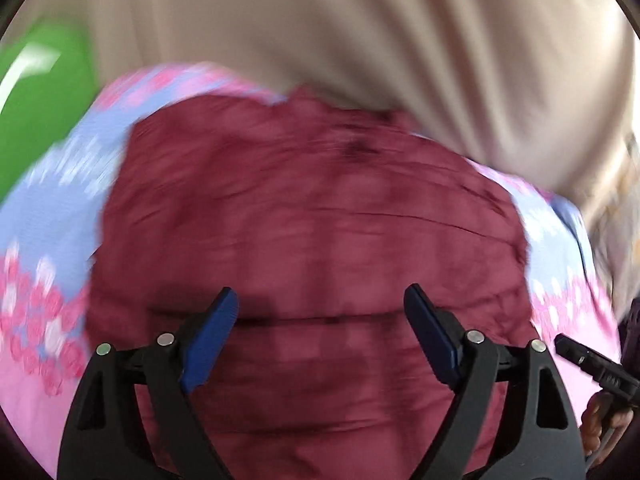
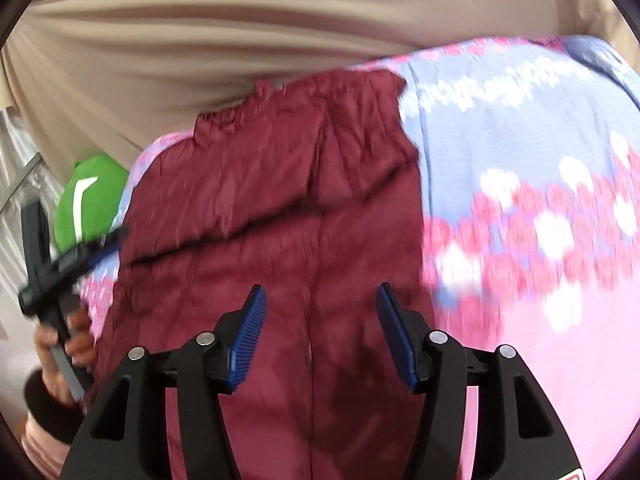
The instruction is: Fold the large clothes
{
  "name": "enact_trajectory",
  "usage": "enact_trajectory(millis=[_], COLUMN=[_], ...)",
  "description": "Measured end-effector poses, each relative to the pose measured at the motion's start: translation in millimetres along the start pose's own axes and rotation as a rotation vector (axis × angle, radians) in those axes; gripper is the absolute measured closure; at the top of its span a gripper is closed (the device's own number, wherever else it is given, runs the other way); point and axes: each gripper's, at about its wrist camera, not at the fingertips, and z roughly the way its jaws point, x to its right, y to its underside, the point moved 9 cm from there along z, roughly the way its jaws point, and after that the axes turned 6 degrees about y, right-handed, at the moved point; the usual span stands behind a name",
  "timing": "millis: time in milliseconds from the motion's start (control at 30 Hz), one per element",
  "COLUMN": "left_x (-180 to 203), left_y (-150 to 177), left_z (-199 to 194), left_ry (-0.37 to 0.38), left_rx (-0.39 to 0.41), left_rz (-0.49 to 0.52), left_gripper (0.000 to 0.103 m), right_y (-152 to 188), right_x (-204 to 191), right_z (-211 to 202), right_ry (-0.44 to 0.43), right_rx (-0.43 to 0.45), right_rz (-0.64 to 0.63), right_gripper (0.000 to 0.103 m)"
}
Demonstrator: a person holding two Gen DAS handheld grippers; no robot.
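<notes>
Left tool [image 1: 320, 300] and right tool [image 2: 320, 300], each with blue pads spread apart and nothing between them, poised over the maroon garment [image 1: 304, 208]. The garment lies crumpled and partly folded on a pink-and-blue patterned bedcover [image 2: 520, 184]. Beyond it hangs a beige curtain [image 1: 360, 32]; a green object [image 2: 92, 196] sits at the bedcover's edge.

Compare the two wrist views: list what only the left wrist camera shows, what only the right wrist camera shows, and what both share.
Only the left wrist view: the left gripper seen head-on, jaws open, nothing between them.

Only the right wrist view: the hand holding the left gripper, and a long seam down the maroon garment.

Both: the maroon garment lying on a pink and blue floral sheet, a beige curtain behind, and a green object.
</notes>
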Motion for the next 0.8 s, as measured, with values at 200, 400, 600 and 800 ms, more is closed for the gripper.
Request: enact_trajectory(millis=[200,400,600,800], left_x=[-91,-109,-102,-86], left_y=[6,-1,-31,-10], left_z=[-1,16,21,59], left_ry=[-0.004,0.046,-0.019,-0.168], left_rx=[0.006,-0.009,0.029,0.004], left_rz=[-0.275,-0.344,-0.268,-0.106], left_gripper=[0.021,0.045,0.095,0.093], right_y=[-54,-72,-129,-92], right_x=[-18,-44,-71,-12], right_z=[56,101,22,133], right_ry=[-0.023,-0.02,-0.042,0.155], right_rx=[-0.035,-0.049,0.286,0.041], right_rz=[0.025,0.01,-0.065,-0.045], right_gripper=[0.046,0.099,0.1,0.102])
